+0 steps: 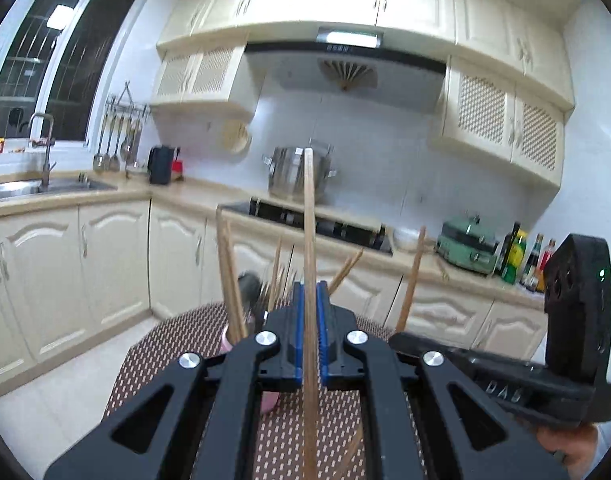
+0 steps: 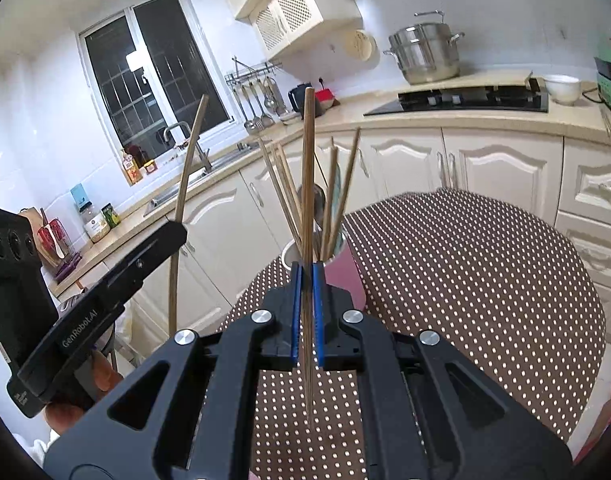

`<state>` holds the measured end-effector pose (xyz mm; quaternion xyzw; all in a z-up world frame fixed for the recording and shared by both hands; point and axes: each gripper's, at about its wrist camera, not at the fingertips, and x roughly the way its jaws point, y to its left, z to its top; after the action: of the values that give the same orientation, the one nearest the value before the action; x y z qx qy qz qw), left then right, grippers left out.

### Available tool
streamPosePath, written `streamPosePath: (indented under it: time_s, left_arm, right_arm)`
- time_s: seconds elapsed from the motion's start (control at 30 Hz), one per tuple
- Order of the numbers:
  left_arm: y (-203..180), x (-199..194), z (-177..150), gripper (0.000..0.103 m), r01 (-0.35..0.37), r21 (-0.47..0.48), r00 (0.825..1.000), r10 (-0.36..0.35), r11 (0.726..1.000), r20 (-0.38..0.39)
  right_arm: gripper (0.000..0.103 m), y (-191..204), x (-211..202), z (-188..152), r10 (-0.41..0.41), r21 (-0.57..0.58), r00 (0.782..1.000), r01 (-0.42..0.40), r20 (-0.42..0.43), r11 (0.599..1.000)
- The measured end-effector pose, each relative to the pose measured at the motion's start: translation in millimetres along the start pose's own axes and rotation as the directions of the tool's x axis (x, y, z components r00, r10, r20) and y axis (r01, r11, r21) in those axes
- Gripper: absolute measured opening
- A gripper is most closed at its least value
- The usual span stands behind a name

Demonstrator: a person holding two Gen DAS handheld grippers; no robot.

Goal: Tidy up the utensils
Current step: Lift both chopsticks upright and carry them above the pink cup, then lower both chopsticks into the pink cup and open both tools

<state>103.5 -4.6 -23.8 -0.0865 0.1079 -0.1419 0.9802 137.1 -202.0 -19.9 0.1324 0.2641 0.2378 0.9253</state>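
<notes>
My left gripper [image 1: 310,292] is shut on a wooden chopstick [image 1: 309,216] held upright above the dotted brown tablecloth [image 1: 165,344]. My right gripper [image 2: 307,276] is shut on another wooden chopstick [image 2: 308,168], also upright. A pink holder cup [image 2: 347,276] with several chopsticks and utensils stands at the table's far edge, just beyond the right gripper; it shows partly hidden in the left wrist view [image 1: 227,342]. The left gripper with its chopstick [image 2: 187,184] appears at the left of the right wrist view. The right gripper's body [image 1: 545,364] appears at the right of the left view.
A round table [image 2: 485,280] carries the cup. Cream cabinets and a countertop run behind, with a sink [image 1: 33,188], black kettle [image 1: 160,165], hob [image 2: 465,100], steel pot [image 2: 423,54], green appliance [image 1: 467,246] and bottles [image 1: 521,256].
</notes>
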Motion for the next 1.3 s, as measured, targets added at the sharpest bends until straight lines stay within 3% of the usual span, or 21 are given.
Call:
streamPosePath:
  time_s: [0.23, 0.53, 0.97, 1.3]
  left_arm:
    - [1, 14, 17, 0.006, 0.082, -0.033, 0.994, -0.079, 0.996, 0.076]
    - [21, 40, 30, 0.006, 0.137, -0.078, 0.977, -0.122, 0.988, 0.174]
    - [39, 81, 25, 0.006, 0.04, -0.067, 0.956, -0.019, 0.997, 0.293]
    - [51, 117, 12, 0.006, -0.039, -0.046, 0.947, 0.051, 0.998, 0.318]
  right_arm:
    - [0.006, 10, 7, 20, -0.004, -0.03, 0.998, 0.006, 0.067, 1.0]
    - [0.006, 23, 34, 48, 0.01, -0.078, 0.992, 0.0, 0.125, 0.997]
    - [0.006, 15, 55, 68, 0.038, -0.089, 0.983, -0.023, 0.179, 0.996]
    - [0.006, 11, 73, 80, 0.054, -0.106, 0.978, -0.033, 0.204, 0.994]
